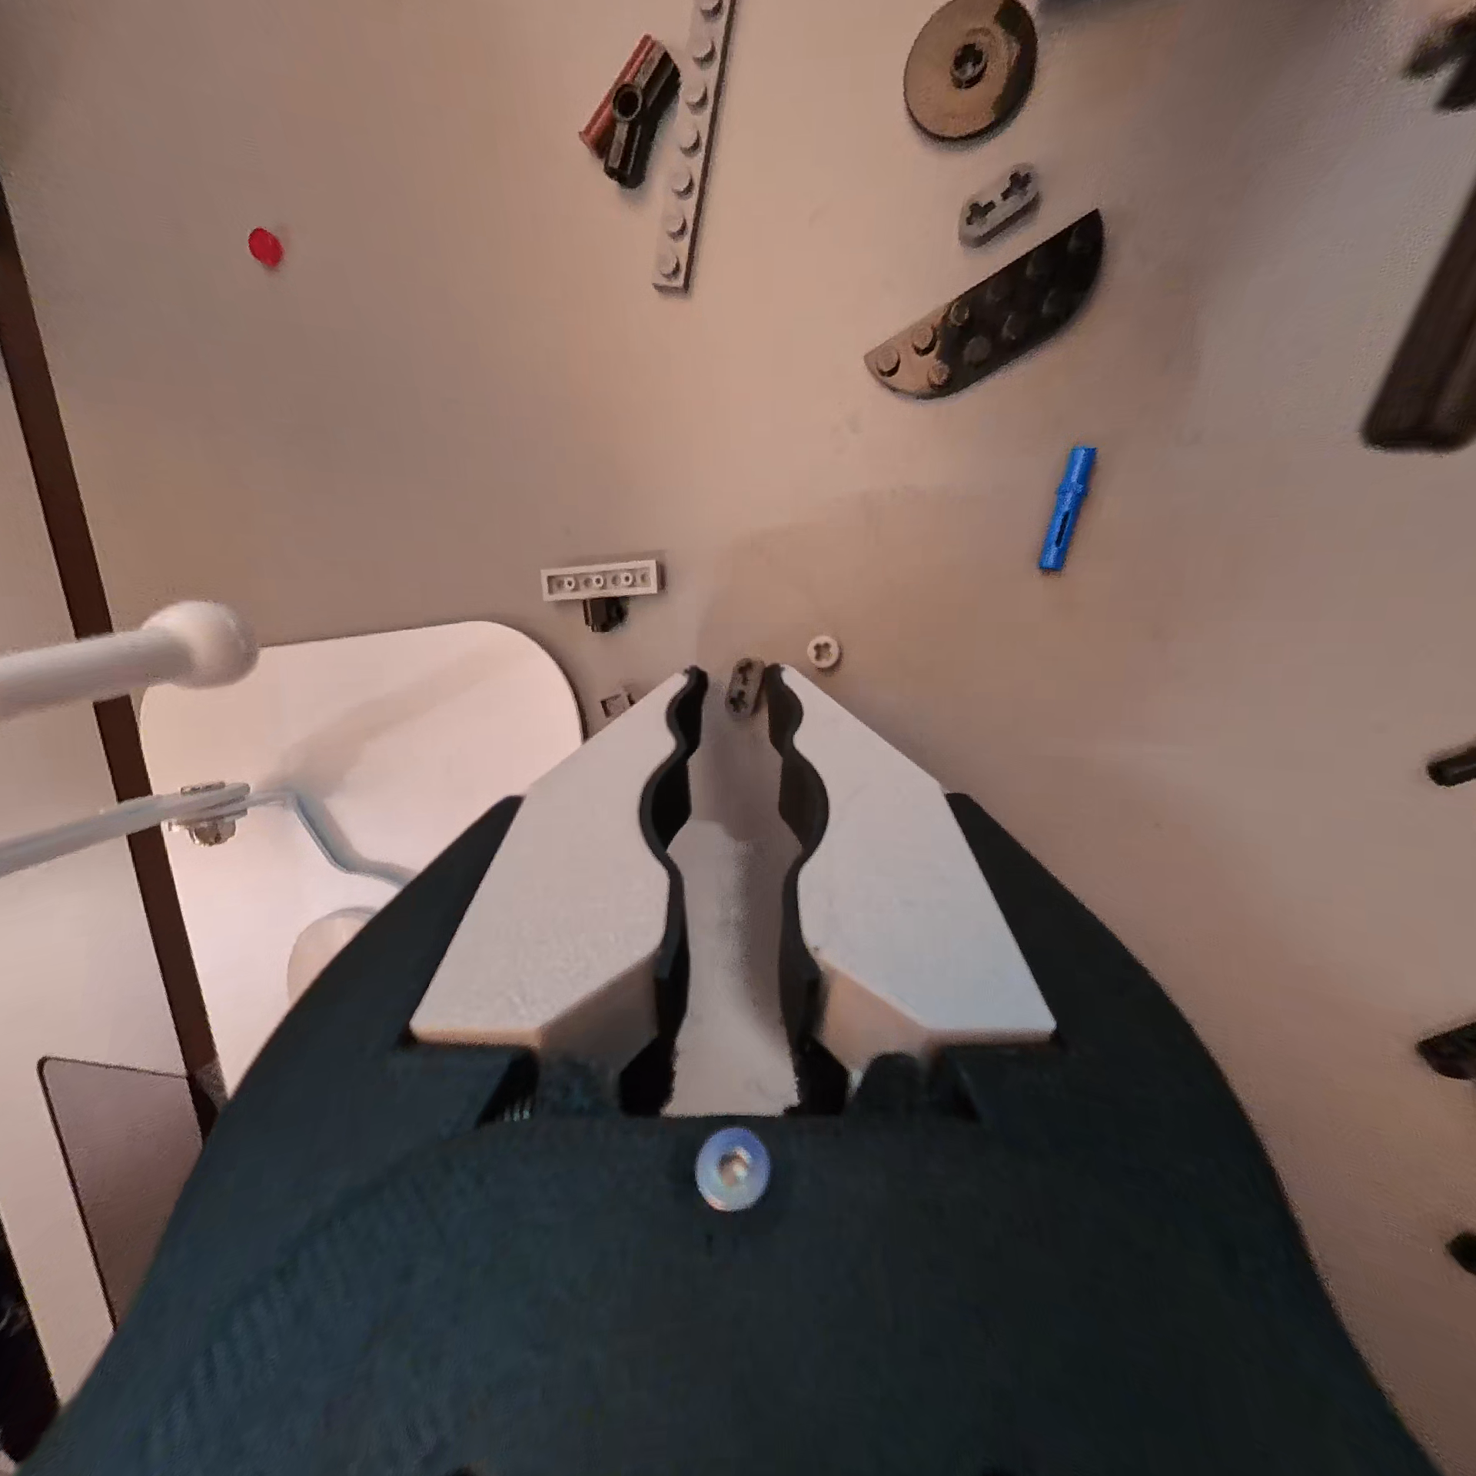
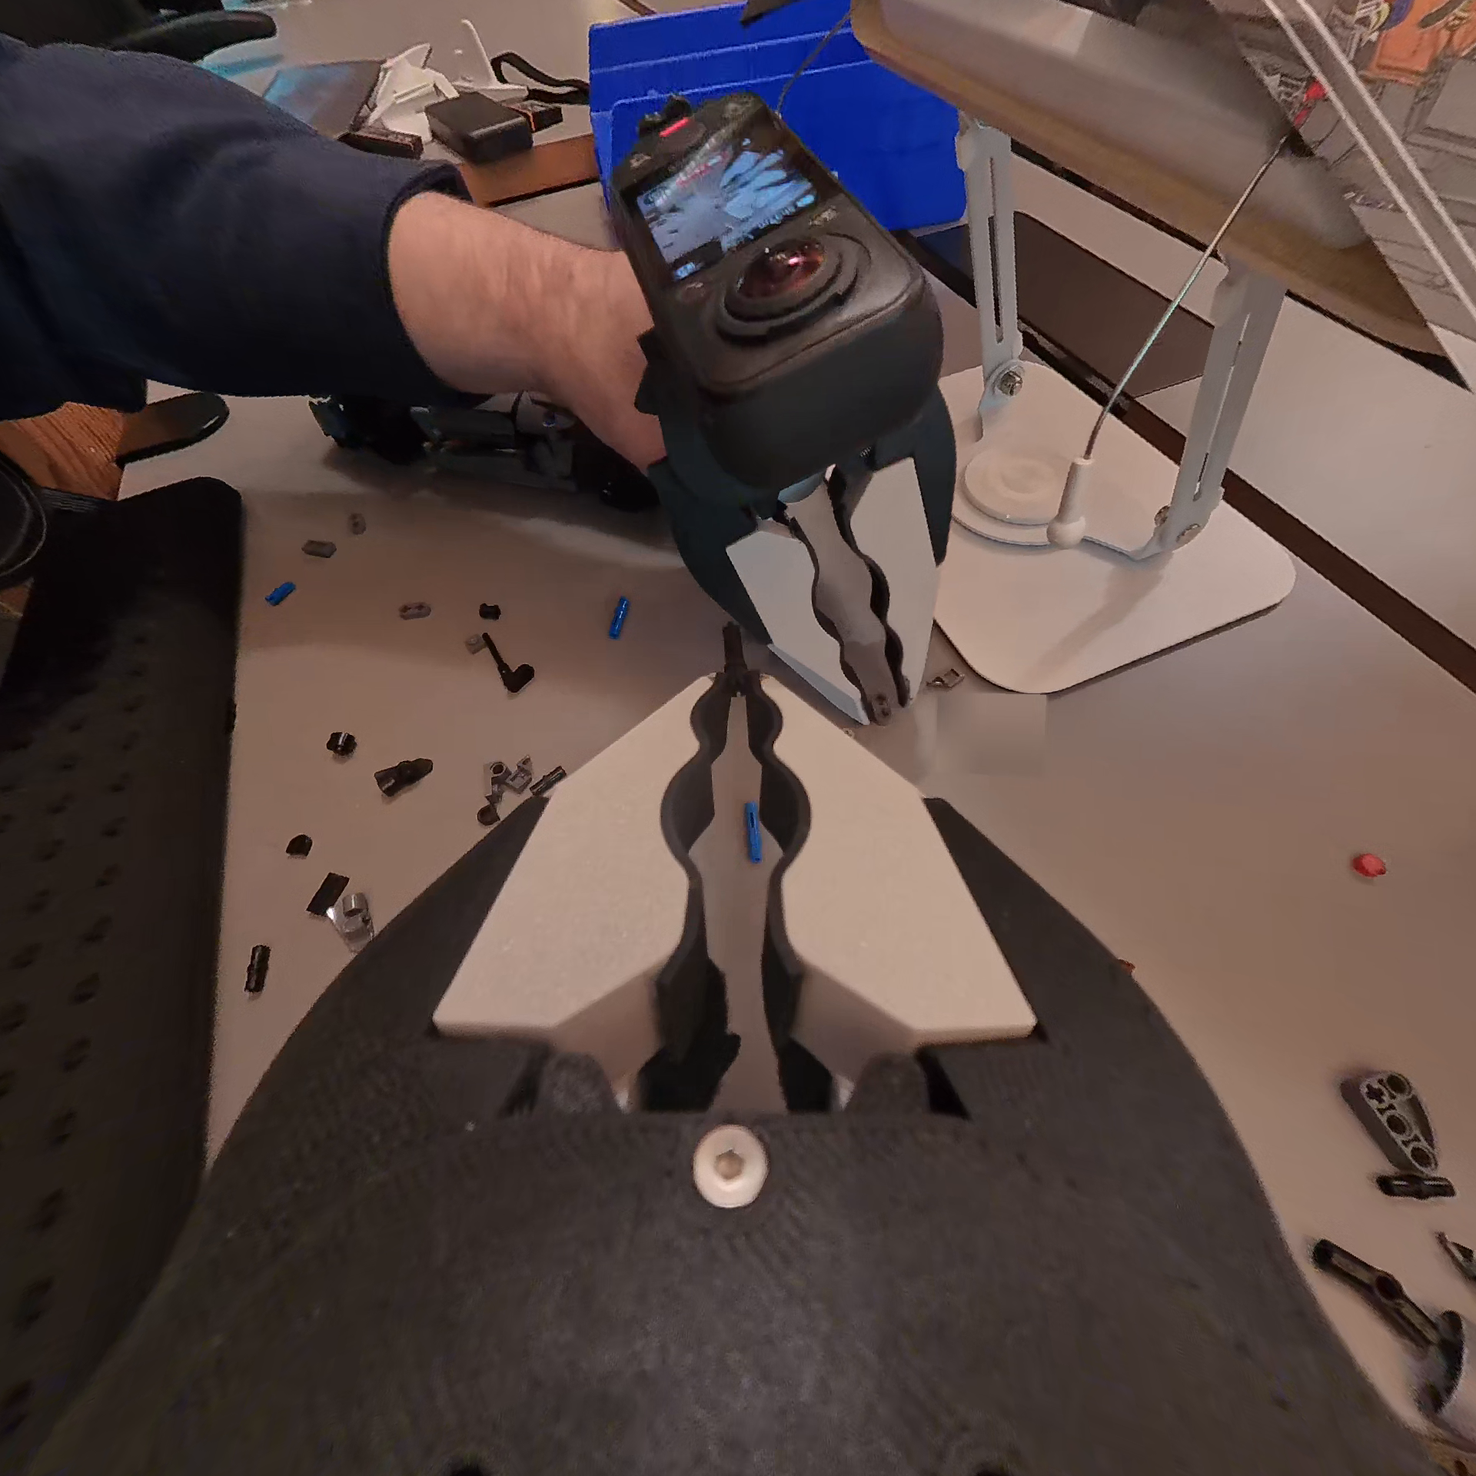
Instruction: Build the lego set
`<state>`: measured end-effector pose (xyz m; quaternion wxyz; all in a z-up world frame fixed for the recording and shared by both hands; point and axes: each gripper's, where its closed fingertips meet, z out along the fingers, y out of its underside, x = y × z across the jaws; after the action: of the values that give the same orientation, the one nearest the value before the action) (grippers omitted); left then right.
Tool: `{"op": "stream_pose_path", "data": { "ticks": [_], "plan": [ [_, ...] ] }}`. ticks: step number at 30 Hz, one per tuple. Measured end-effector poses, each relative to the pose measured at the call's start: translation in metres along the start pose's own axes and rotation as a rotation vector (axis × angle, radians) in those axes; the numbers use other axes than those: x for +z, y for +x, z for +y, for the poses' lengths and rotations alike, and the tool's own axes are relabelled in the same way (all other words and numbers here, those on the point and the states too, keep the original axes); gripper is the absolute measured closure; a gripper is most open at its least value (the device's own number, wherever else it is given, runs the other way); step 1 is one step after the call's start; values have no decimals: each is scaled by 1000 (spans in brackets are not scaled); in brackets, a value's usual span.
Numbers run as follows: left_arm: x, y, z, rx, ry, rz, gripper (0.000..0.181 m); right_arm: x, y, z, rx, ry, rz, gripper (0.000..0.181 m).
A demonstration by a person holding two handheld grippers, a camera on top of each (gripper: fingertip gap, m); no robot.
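Observation:
My left gripper is narrowly open and points down at the table, its tips either side of a small grey two-hole Lego link, with thin gaps on both sides. In the right wrist view this gripper stands tips-down on the table, held by a person's hand, with the grey link between its tips. My right gripper is shut on a small black pin-like piece that sticks out past its tips, just left of the left gripper's tips.
Loose parts lie around: a blue pin, a red stud, a long grey plate, a black half-round plate. A white stand base is at the right, a black mat at the left, a partly built model behind. My hands' fingertips stand some 12 cm from each other. From the left gripper's tips to the black half-round plate is close to 9 cm.

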<state>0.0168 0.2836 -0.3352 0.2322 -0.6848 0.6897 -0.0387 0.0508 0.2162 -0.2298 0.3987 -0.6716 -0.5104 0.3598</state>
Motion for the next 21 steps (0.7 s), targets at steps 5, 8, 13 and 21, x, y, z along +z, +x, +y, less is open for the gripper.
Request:
{"op": "stream_pose_path", "data": {
  "ticks": [5,8,13,21],
  "plan": [
    [2,2,-1,8,-4,39,176,-3,1,-2,4,14,0,180],
    [1,2,-1,-14,9,35,177,-5,0,-4,6,22,-3,180],
    [-20,7,-8,-119,99,17,177,-3,-1,-3,3,15,-6,180],
    [-131,27,-45,-229,637,-99,177,0,-20,-23,-6,101,-53,180]
  ]
}}
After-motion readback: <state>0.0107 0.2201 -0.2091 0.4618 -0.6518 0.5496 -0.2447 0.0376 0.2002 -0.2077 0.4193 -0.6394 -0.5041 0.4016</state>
